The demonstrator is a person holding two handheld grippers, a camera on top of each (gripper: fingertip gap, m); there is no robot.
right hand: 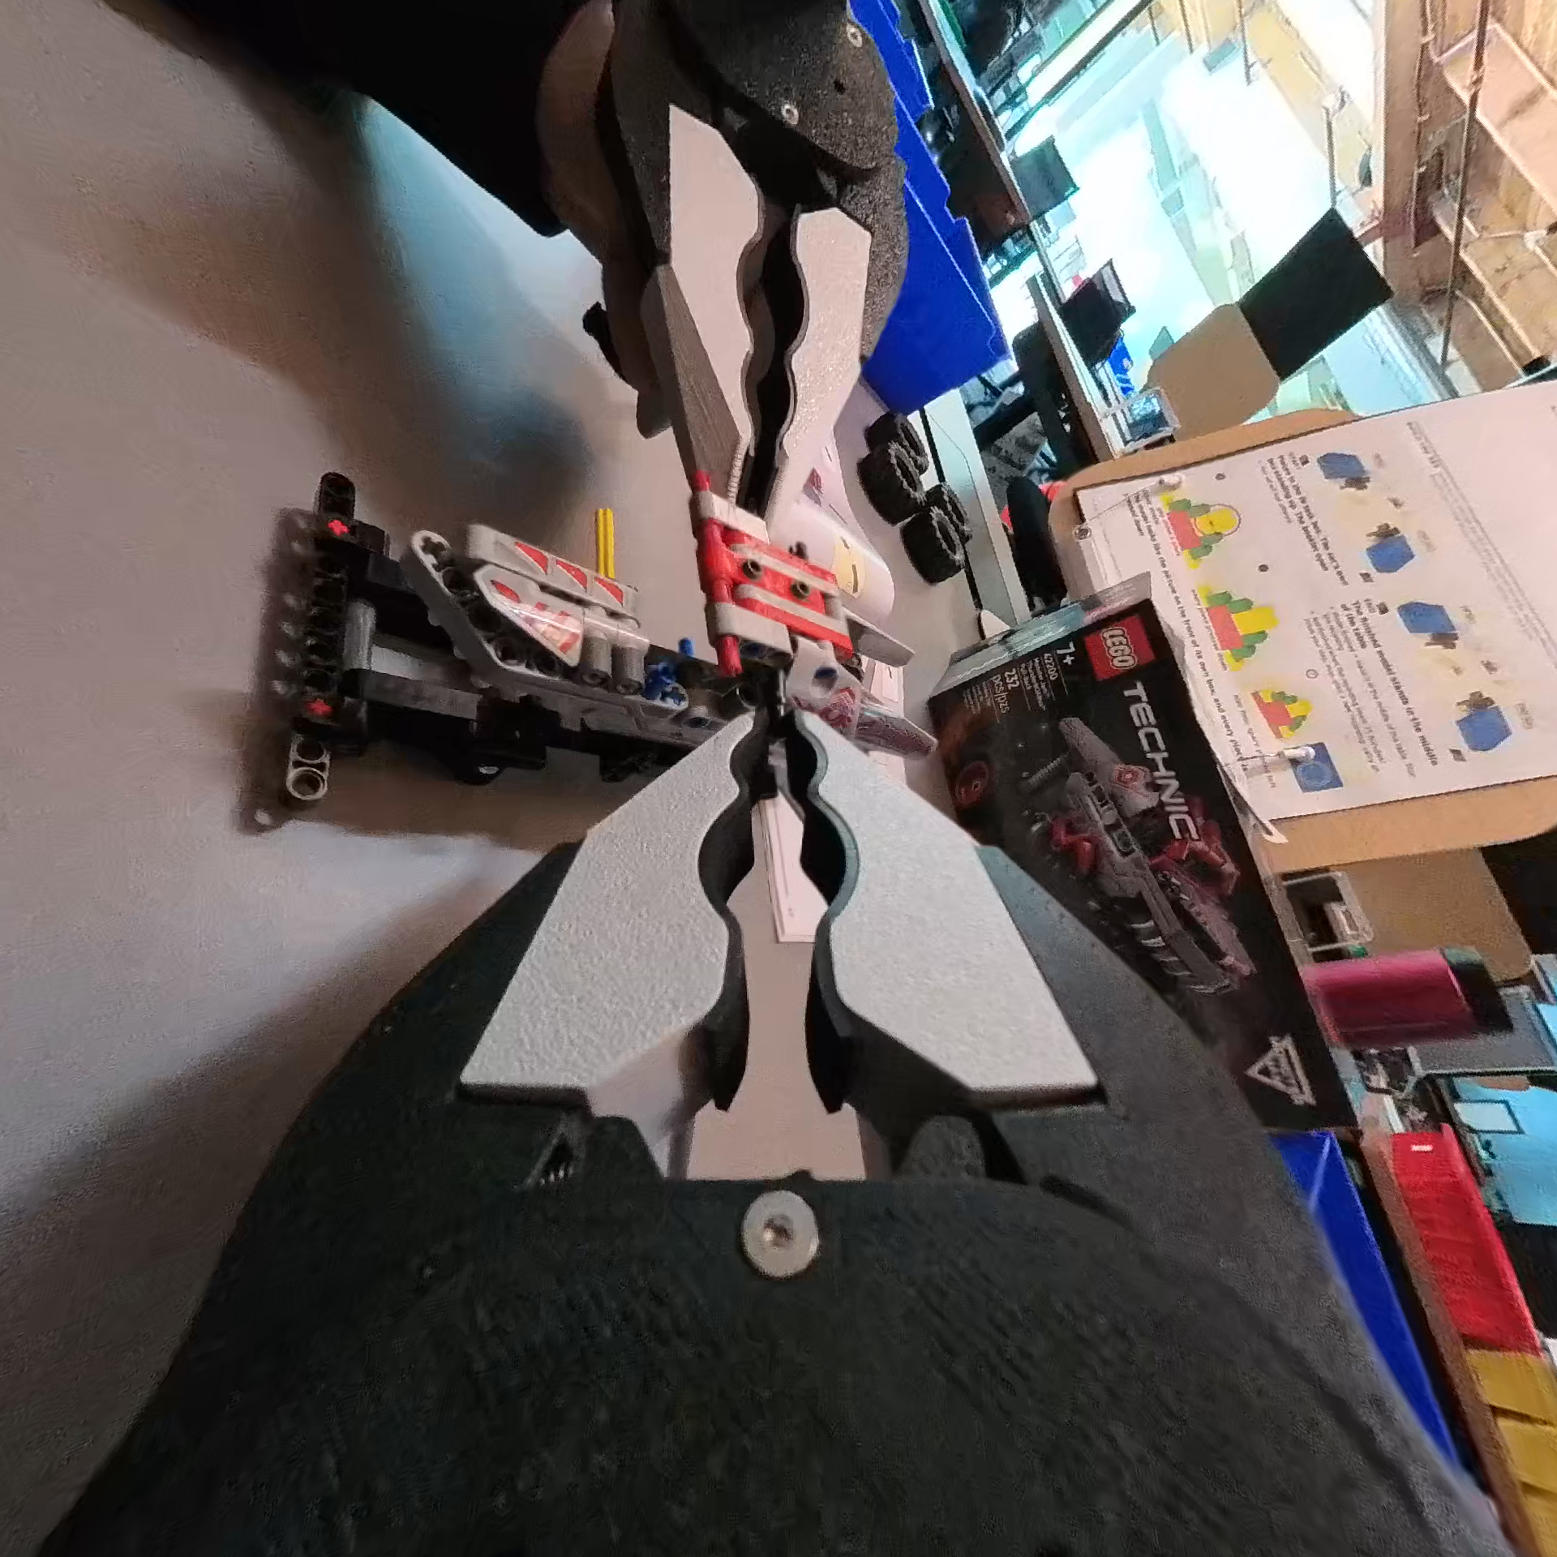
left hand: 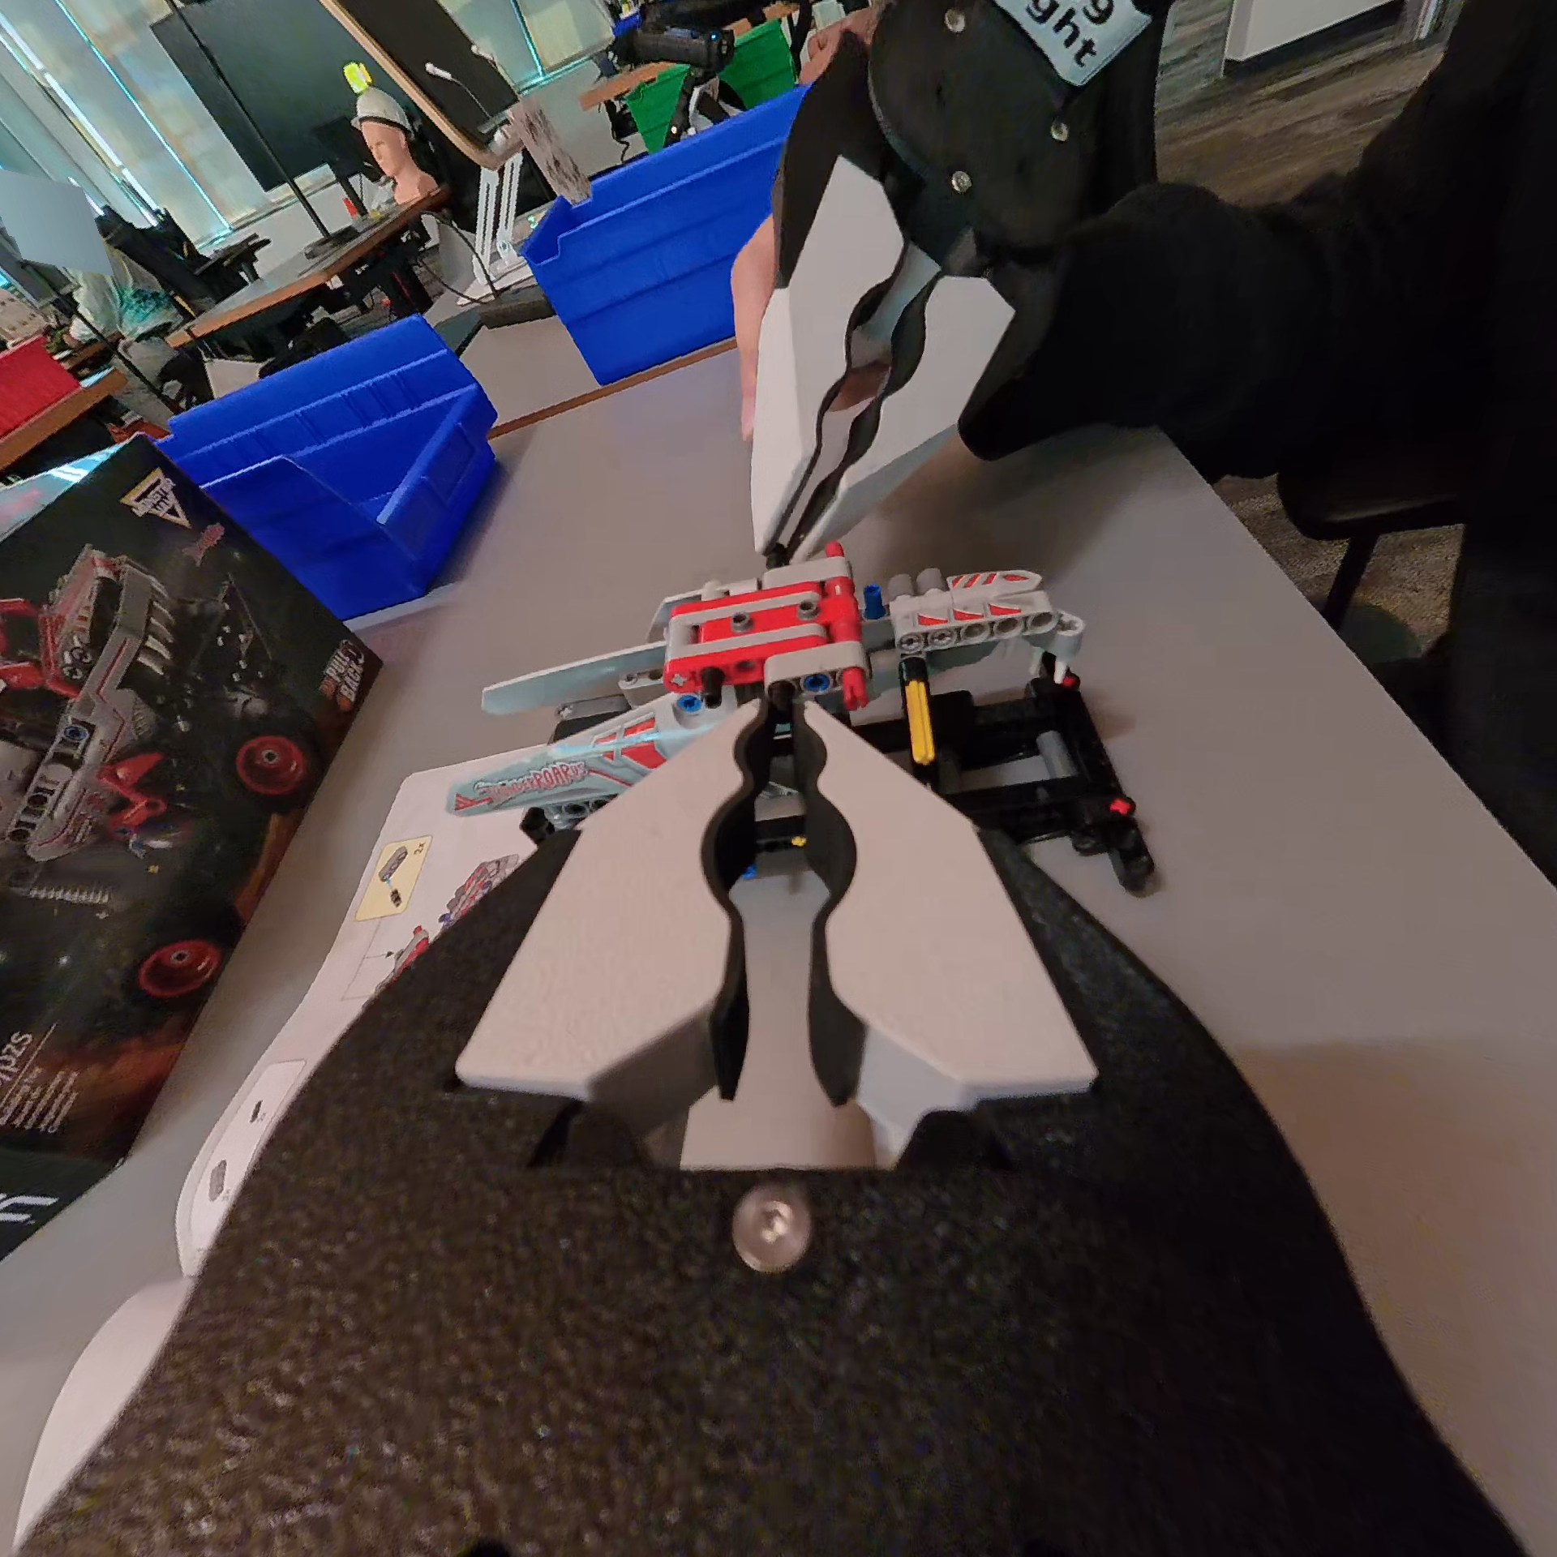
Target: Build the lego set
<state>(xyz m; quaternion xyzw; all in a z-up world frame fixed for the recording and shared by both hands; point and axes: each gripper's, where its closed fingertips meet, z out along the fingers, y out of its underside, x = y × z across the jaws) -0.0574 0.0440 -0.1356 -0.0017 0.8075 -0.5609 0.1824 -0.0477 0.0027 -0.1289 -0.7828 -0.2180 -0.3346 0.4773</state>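
Observation:
A red and grey Lego subassembly (left hand: 762, 628) sits on top of the black chassis (left hand: 1011, 758) with grey striped panels, in the middle of the table. My left gripper (left hand: 779, 703) is shut on a black pin at the subassembly's near end. My right gripper (left hand: 788, 548) comes down from the far side and touches its far end. In the right wrist view, the right gripper (right hand: 771, 720) is shut on a black pin on the subassembly (right hand: 771, 590), and the left gripper (right hand: 731, 484) meets its opposite end. The chassis (right hand: 404, 666) lies to the left.
The set's box (left hand: 143, 758) lies at the left, with the open instruction booklet (left hand: 421, 876) beside it. Two blue bins (left hand: 354, 472) stand behind. Several black tyres (right hand: 914, 497) lie beyond the model. The table edge (left hand: 1264, 548) runs close on the right. Left tips to right tips: about 5 centimeters.

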